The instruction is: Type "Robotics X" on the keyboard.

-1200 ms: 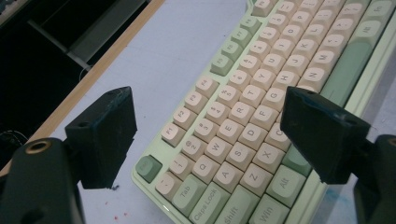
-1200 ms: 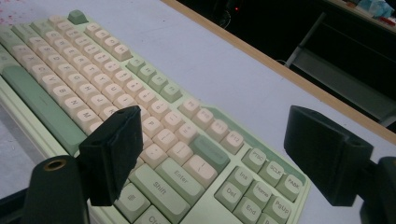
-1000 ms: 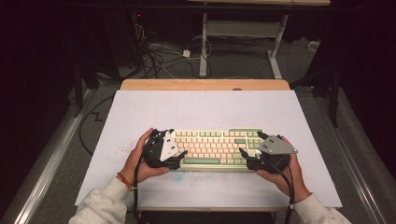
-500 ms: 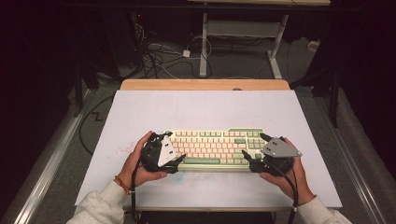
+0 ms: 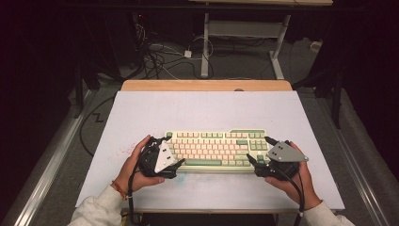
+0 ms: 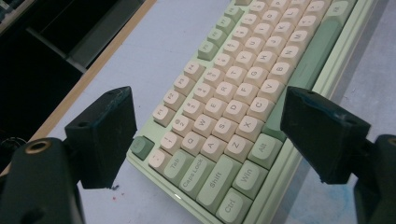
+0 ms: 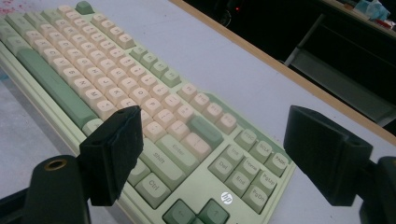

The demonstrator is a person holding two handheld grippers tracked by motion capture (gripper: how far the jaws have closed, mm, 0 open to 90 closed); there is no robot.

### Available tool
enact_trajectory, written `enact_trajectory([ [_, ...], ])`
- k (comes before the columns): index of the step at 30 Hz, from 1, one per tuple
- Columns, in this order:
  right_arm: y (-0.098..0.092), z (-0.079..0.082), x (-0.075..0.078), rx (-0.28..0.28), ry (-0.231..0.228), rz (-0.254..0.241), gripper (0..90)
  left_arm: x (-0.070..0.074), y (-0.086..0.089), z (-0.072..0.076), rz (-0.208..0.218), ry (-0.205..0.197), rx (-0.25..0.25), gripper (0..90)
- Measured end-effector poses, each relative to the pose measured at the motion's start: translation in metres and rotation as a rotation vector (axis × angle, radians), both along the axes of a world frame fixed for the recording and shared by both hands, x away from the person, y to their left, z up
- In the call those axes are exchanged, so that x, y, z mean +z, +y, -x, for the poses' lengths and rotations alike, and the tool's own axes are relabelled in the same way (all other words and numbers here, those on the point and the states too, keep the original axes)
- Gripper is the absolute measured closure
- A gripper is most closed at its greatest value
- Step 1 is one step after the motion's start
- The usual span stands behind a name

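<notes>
A pale green keyboard [image 5: 214, 150] with cream and green keys lies flat on the white table top [image 5: 207, 110], near the front edge. My left gripper [image 5: 174, 150] is at its left end, held open, with one jaw by the far corner and one by the near edge. In the left gripper view the gripper [image 6: 205, 100] spans the keyboard [image 6: 233, 107] around the Esc-to-Ctrl end. My right gripper [image 5: 259, 149] stands open at the right end. In the right gripper view the gripper [image 7: 215, 116] straddles the keyboard [image 7: 116, 88] near the Shift, Enter and navigation keys. Neither gripper clamps it.
A wooden strip [image 5: 207, 85] borders the table's far edge. Beyond it are cables [image 5: 160, 59] on the floor and a metal desk frame [image 5: 207, 42]. Faint red specks [image 5: 124, 150] mark the table left of the keyboard. Bare table lies behind the keyboard.
Both grippers have eased slightly outward and toward the person from the keyboard's ends. The keyboard stays where it was.
</notes>
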State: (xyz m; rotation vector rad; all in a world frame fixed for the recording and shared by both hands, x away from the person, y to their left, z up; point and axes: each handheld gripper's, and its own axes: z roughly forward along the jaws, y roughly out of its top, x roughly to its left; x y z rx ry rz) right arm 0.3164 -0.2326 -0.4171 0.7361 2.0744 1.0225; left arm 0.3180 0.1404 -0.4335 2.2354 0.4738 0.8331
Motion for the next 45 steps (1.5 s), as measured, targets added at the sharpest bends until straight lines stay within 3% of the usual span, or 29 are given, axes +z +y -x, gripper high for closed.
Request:
enact_trajectory([
  [16, -0.009, 0.006, -0.007, -0.003, 0.003, 0.013, 20.1, -0.012, 0.015, 0.009, -0.018, 0.007, 0.028, 17.2],
  [25, -0.016, 0.009, -0.011, -0.007, 0.015, 0.009, 19.9, -0.019, 0.024, 0.013, -0.023, 0.033, 0.055, 17.0],
  [45, -0.044, 0.013, -0.025, -0.075, 0.039, 0.008, 19.9, -0.035, 0.052, 0.020, -0.035, 0.064, 0.104, 16.9],
])
